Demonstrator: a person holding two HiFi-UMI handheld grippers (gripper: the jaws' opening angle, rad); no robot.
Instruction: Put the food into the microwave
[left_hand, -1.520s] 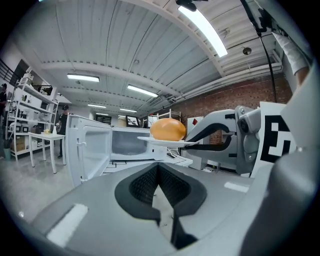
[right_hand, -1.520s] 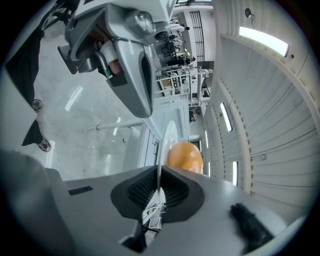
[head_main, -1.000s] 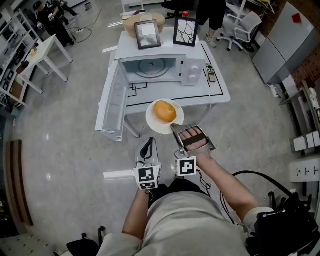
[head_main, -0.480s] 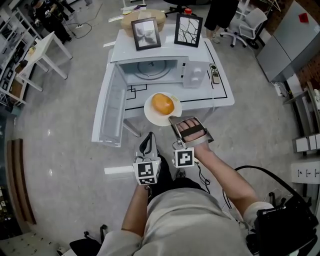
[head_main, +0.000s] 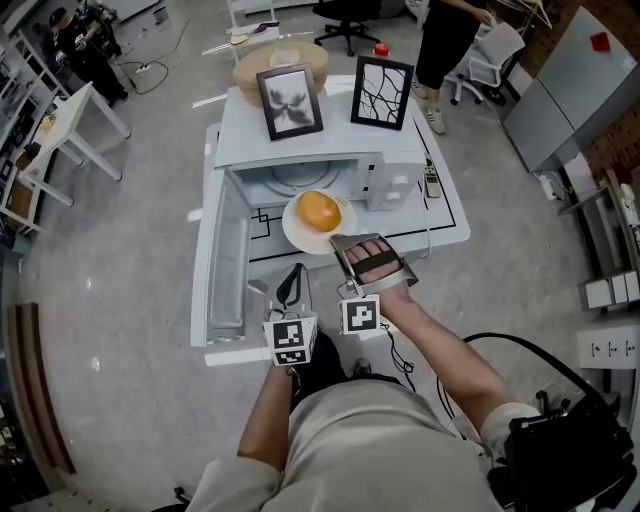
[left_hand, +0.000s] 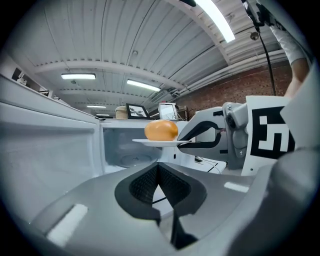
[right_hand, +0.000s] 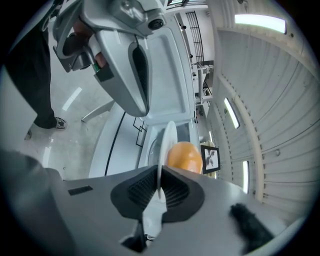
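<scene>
A round orange food (head_main: 319, 210) lies on a white plate (head_main: 300, 232) held level just in front of the open microwave (head_main: 300, 168). My right gripper (head_main: 344, 244) is shut on the plate's near right rim; in the right gripper view the plate (right_hand: 167, 142) runs edge-on between the pads, with the food (right_hand: 184, 156) beyond them. My left gripper (head_main: 294, 275) hangs lower, to the left of the plate, shut and empty. In the left gripper view the food (left_hand: 161, 130) and the plate (left_hand: 155, 142) sit ahead of the lit cavity (left_hand: 125, 150).
The microwave door (head_main: 226, 265) swings out to the left, toward me. Two framed pictures (head_main: 290, 100) (head_main: 380, 92) stand on top of the microwave. A remote (head_main: 432, 180) lies on the white table (head_main: 445, 215). A person (head_main: 450, 40) and an office chair stand behind.
Both grippers have moved forward toward the microwave. The plate with the food has gone from in front of the table edge to the cavity's mouth.
</scene>
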